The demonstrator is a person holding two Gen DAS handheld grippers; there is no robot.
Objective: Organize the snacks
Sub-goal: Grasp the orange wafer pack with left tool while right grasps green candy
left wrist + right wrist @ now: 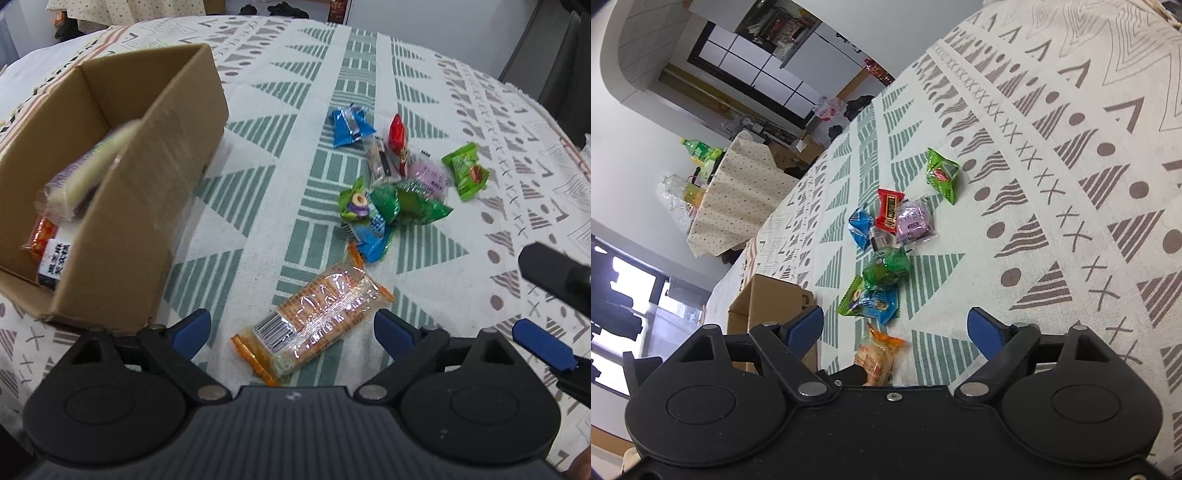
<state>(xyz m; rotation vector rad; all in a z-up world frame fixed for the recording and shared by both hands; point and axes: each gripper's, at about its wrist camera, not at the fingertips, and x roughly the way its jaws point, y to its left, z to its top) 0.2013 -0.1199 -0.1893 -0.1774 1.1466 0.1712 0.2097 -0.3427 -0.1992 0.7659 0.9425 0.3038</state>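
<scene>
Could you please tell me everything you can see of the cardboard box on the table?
The cardboard box is plain brown corrugated board, open-topped, its flaps out of sight. It sits on the patterned tablecloth, left of the loose snacks. Inside lie several wrapped snacks: a pale bar, an orange packet and a black-and-white labelled pack. Neither gripper touches it.

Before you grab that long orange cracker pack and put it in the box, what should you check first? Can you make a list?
1. Left gripper open: ok, jaws wide and empty.
2. Orange cracker pack lined up: ok, it lies between the blue fingers.
3. Pack free of other snacks: ok, the blue candy sits just beyond its end; touching or not, cannot tell.
4. Cardboard box open with room: ok, top open, several snacks inside, space left.
5. Right gripper out of the way: cannot tell; it is open and close by.
</scene>
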